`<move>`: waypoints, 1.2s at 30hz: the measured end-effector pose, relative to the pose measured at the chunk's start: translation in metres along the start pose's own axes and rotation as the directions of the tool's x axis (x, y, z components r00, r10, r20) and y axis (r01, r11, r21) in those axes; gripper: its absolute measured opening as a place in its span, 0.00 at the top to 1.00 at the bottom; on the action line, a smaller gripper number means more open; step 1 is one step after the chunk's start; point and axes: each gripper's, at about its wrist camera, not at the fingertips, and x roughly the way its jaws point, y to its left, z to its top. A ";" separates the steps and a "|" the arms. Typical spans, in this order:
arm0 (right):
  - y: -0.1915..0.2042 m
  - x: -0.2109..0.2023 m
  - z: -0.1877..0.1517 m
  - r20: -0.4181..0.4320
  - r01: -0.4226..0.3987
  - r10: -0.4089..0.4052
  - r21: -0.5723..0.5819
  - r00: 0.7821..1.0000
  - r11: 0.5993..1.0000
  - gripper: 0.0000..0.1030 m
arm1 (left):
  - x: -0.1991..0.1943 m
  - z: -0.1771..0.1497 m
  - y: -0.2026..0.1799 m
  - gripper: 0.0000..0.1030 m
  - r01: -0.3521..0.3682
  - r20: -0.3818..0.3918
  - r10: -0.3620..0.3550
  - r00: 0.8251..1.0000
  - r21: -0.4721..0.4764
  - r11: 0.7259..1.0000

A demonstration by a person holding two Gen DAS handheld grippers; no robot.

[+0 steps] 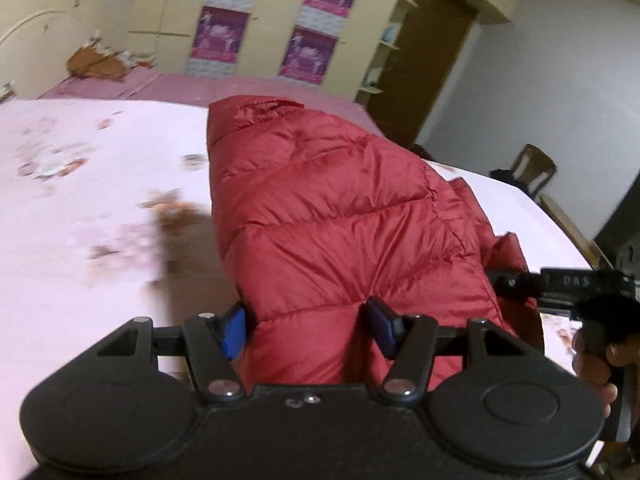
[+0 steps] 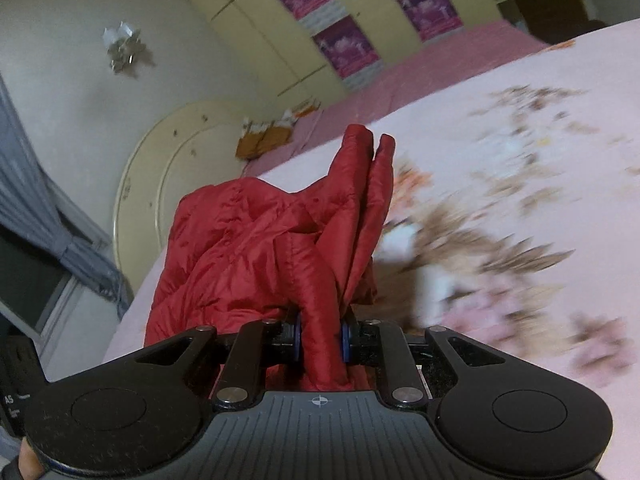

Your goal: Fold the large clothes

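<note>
A red puffer jacket (image 1: 340, 208) lies on a pink floral bedspread (image 1: 88, 184). My left gripper (image 1: 310, 330) has its blue-padded jaws apart, with a thick fold of the jacket's near edge bulging between them. My right gripper (image 2: 320, 338) is shut on a bunched fold of the red jacket (image 2: 248, 248), and cloth stands up in front of it. The right gripper also shows at the right edge of the left wrist view (image 1: 504, 280), at the jacket's right side.
The bedspread (image 2: 520, 168) covers a large bed. A cream headboard (image 2: 160, 184) and brown pillows (image 1: 96, 64) lie at the far end. A wardrobe with purple posters (image 1: 264, 20), a brown door (image 1: 432, 60) and a wooden chair (image 1: 532, 168) stand beyond.
</note>
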 end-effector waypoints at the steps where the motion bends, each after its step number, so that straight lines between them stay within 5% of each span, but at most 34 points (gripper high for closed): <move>1: 0.007 0.011 -0.004 -0.012 0.001 -0.001 -0.010 1.000 1.000 0.83 | 0.001 0.001 0.009 0.43 -0.003 -0.004 0.003 1.000 -0.008 1.000; 9: 0.006 0.071 -0.020 -0.063 0.097 -0.097 0.000 0.993 0.995 0.83 | 0.042 0.000 0.048 0.41 0.005 -0.088 -0.007 0.996 -0.021 1.000; 19: -0.014 0.072 -0.029 -0.061 0.106 -0.105 0.017 0.993 0.994 0.83 | 0.037 -0.008 0.066 0.35 0.014 -0.074 -0.018 0.997 -0.052 0.999; 20: -0.013 0.069 -0.028 -0.057 0.112 -0.112 0.011 0.992 0.994 0.80 | 0.037 -0.007 0.069 0.30 0.003 -0.071 -0.006 0.997 -0.047 0.999; 22: -0.006 0.055 -0.026 -0.019 0.212 -0.213 -0.025 0.977 0.977 0.58 | 0.027 -0.007 0.072 0.16 -0.046 -0.050 0.044 0.998 -0.040 0.998; 23: -0.004 0.048 -0.024 0.003 0.269 -0.269 -0.050 0.963 0.962 0.57 | 0.018 -0.007 0.075 0.18 -0.077 -0.030 0.075 0.997 -0.044 0.996; 25: 0.000 0.030 -0.019 0.046 0.288 -0.286 -0.063 0.957 0.956 0.64 | -0.006 -0.006 0.079 0.32 -0.094 0.033 0.096 0.995 -0.065 0.993; 26: 0.007 0.019 -0.017 0.079 0.270 -0.263 -0.090 0.962 0.959 0.83 | -0.016 -0.004 0.078 0.40 -0.079 0.069 0.083 0.994 -0.064 0.995; 27: 0.015 0.013 -0.016 0.102 0.267 -0.255 -0.130 0.962 0.955 0.92 | -0.021 0.000 0.074 0.42 -0.062 0.093 0.066 0.993 -0.049 0.997; 31: 0.037 0.023 -0.020 0.081 0.251 -0.238 -0.261 0.968 0.932 0.98 | -0.008 0.015 0.038 0.48 -0.027 0.087 0.016 0.996 0.131 0.991; 36: 0.034 0.024 -0.030 0.067 0.285 -0.277 -0.249 0.958 0.926 0.97 | 0.023 0.017 0.026 0.49 -0.026 0.042 0.018 0.999 0.214 0.976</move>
